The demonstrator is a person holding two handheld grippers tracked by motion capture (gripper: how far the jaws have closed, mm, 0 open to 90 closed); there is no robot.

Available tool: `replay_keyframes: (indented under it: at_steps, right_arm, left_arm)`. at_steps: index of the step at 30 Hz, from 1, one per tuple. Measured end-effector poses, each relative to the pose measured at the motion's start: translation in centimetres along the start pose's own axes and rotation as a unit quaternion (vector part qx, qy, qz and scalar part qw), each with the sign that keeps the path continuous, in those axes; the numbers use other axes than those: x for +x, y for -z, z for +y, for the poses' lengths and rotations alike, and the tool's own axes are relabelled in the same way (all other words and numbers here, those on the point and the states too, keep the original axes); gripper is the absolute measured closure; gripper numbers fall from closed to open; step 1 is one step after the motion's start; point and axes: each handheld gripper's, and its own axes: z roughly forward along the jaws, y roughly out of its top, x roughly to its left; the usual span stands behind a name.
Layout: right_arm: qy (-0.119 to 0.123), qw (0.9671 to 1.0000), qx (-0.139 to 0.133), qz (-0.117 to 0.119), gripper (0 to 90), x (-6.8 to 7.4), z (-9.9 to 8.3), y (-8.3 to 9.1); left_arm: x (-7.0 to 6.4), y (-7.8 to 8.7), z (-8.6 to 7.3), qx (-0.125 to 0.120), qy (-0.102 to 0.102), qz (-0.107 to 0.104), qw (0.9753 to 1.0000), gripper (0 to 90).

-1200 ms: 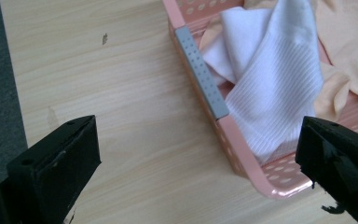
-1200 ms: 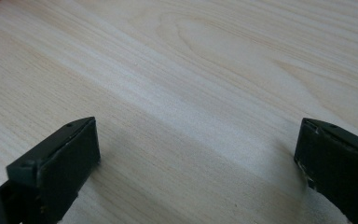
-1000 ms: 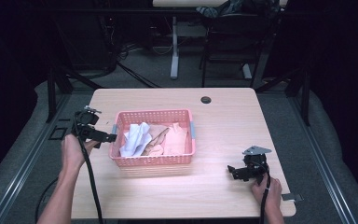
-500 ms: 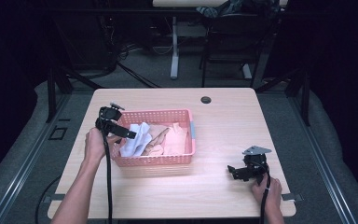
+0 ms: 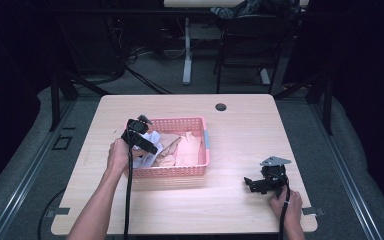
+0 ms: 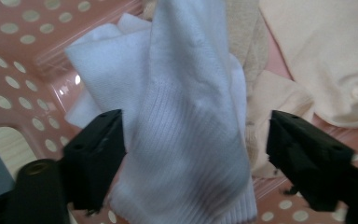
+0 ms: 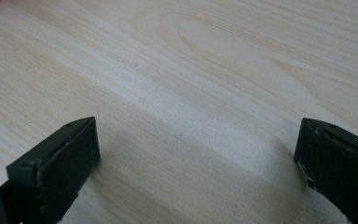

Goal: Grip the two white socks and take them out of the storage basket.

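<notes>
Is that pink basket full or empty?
Partly full. The pink basket holds a white sock and several beige socks; its dotted floor shows between them. The open left gripper straddles the white sock.

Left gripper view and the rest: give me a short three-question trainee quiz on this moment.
1. True or false: the left tool has its jaws open on either side of the white sock.
2. Where does the right tool sit? A) inside the pink basket; B) over the bare table, to the right of the basket; C) at the table's far edge, beside the black grommet.
3. Fill in: the right tool's jaws are ____.

Key:
1. True; the jaws stand apart, the sock between them, not yet pinched.
2. B.
3. Open, with bare wood between them.
</notes>
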Motion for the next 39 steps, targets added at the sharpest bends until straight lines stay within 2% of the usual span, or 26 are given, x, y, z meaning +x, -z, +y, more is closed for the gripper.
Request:
replay_keyframes:
  at_steps: [1,2,3,4,6,7,8,9,10,12,23,31,37,39]
  right_arm:
    - [0.000,1.0000,0.000,0.000,0.0,0.0,0.0,0.0]
    - [0.000,1.0000,0.000,0.000,0.0,0.0,0.0,0.0]
    - [0.000,1.0000,0.000,0.000,0.0,0.0,0.0,0.0]
    - [0.000,1.0000,0.000,0.000,0.0,0.0,0.0,0.0]
    - [0.000,1.0000,0.000,0.000,0.0,0.0,0.0,0.0]
    - [0.000,1.0000,0.000,0.000,0.0,0.0,0.0,0.0]
    - [0.000,1.0000,0.000,0.000,0.0,0.0,0.0,0.0]
    - [0.000,1.0000,0.000,0.000,0.0,0.0,0.0,0.0]
    - [0.000,1.0000,0.000,0.000,0.0,0.0,0.0,0.0]
    - [0.000,1.0000,0.000,0.000,0.0,0.0,0.0,0.0]
    - [0.000,1.0000,0.000,0.000,0.0,0.0,0.0,0.0]
    - [0.000,1.0000,0.000,0.000,0.0,0.0,0.0,0.0]
    - [0.000,1.0000,0.000,0.000,0.0,0.0,0.0,0.0]
    - [0.000,1.0000,0.000,0.000,0.0,0.0,0.0,0.0]
  left_arm:
    - [0.0,0.0,0.0,0.000,0.000,0.000,1.0000,34.2]
    - [0.0,-0.2,0.0,0.004,0.003,0.003,1.0000,34.2]
    - [0.1,-0.2,0.0,0.007,0.003,0.008,0.9999,43.9]
    - [0.1,-0.3,0.0,0.007,0.007,0.008,0.9999,43.9]
    - [0.2,-0.3,0.0,0.003,0.008,0.019,0.9998,52.0]
    - [0.2,-0.2,0.0,0.002,0.010,0.025,0.9996,58.4]
    - [0.4,0.0,-0.1,-0.002,0.012,0.021,0.9997,69.4]
    - [0.4,0.0,-0.1,-0.002,0.012,0.021,0.9997,74.4]
    - [0.4,0.1,-0.1,-0.006,0.013,0.021,0.9997,74.4]
    - [0.6,0.5,-0.1,-0.011,0.008,0.020,0.9997,80.5]
    - [0.8,4.6,0.4,-0.053,-0.001,0.022,0.9984,82.7]
    - [1.2,7.9,0.6,-0.076,-0.004,0.032,0.9966,82.6]
    - [1.5,10.0,0.7,-0.094,-0.003,0.029,0.9952,82.6]
    - [1.5,10.6,0.8,-0.094,-0.009,0.032,0.9951,82.4]
